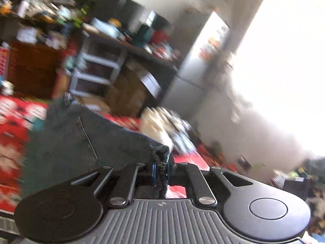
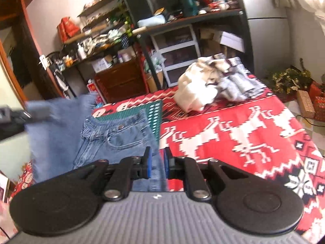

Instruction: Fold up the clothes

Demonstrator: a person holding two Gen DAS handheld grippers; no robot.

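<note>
Blue jeans (image 2: 113,140) lie waist-up on the red patterned blanket (image 2: 233,138), with one part lifted at the left as a blurred flap. In the left wrist view, my left gripper (image 1: 161,171) is shut on a bunched corner of the jeans (image 1: 81,138), and the denim stretches away to the left, off the bed. The same gripper shows as a blurred shape at the left edge of the right wrist view. My right gripper (image 2: 157,162) hovers over the jeans' right edge, its blue pads (image 2: 149,162) a little apart with nothing pinched between them.
A pile of white and grey clothes (image 2: 203,85) sits at the far side of the bed. Behind it stand cluttered shelves (image 2: 182,18), white plastic drawers (image 2: 178,48) and a wooden cabinet (image 2: 121,81). A green patterned cloth (image 2: 155,109) lies under the jeans' waist.
</note>
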